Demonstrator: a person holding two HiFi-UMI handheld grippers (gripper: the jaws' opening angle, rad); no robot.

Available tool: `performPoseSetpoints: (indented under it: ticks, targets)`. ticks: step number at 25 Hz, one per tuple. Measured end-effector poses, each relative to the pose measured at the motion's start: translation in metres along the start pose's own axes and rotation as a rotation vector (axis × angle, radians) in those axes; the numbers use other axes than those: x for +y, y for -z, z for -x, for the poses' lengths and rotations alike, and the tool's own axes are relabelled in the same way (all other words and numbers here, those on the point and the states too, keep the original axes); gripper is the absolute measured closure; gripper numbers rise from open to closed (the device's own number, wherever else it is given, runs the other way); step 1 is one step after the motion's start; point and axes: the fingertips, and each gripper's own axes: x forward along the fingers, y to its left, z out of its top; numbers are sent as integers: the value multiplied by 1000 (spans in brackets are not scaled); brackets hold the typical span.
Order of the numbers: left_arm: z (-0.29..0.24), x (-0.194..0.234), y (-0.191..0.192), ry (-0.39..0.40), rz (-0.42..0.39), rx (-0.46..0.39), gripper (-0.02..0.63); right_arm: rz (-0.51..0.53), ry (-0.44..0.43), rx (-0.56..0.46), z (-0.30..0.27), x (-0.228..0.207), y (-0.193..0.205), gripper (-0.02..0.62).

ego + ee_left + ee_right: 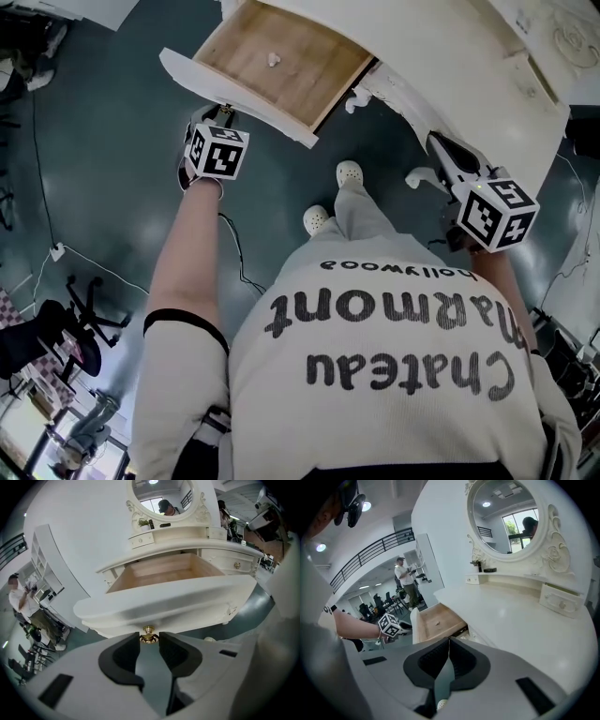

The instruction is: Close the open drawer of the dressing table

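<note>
Pulled well out of the white dressing-table counter: open cream-fronted wooden drawer. Pinched at its small round brass knob by the left gripper, jaws half spread. Near the counter's front edge: right gripper, closed tight, empty.

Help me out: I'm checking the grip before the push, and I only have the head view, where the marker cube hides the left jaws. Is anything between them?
Observer: Yes. The left gripper has the brass knob of the drawer between its pad tips, touching both.
Operator: And the right jaws?
Observer: The right gripper is shut, with its pad tips together and nothing between them.
</note>
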Motion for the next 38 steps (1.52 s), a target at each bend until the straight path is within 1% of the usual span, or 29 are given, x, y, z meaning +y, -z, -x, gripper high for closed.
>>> performPoseSetpoints:
  ticks: [7, 11, 15, 18, 24, 32, 38]
  targets:
    - [-3, -4, 0, 0, 53, 66, 474, 48, -109, -26, -31, -10, -47, 568]
    - [-1, -1, 6, 9, 114, 84, 474, 45, -157, -11, -47, -21, -61, 568]
    - [-5, 1, 5, -14, 201, 65, 474, 46, -186, -10, -62, -40, -75, 568]
    - [-8, 2, 3, -47, 242, 63, 479, 57, -202, -4, -67, -53, -81, 568]
    - [-11, 2, 1, -78, 366, 45, 480, 46, -208, -7, -67, -81, -81, 568]
    - [-12, 1, 2, -104, 369, 123, 480, -1, -193, -35, -56, -104, -78, 568]
    - [-11, 2, 1, -128, 391, 127, 480, -11, -184, -42, -56, -107, -74, 568]
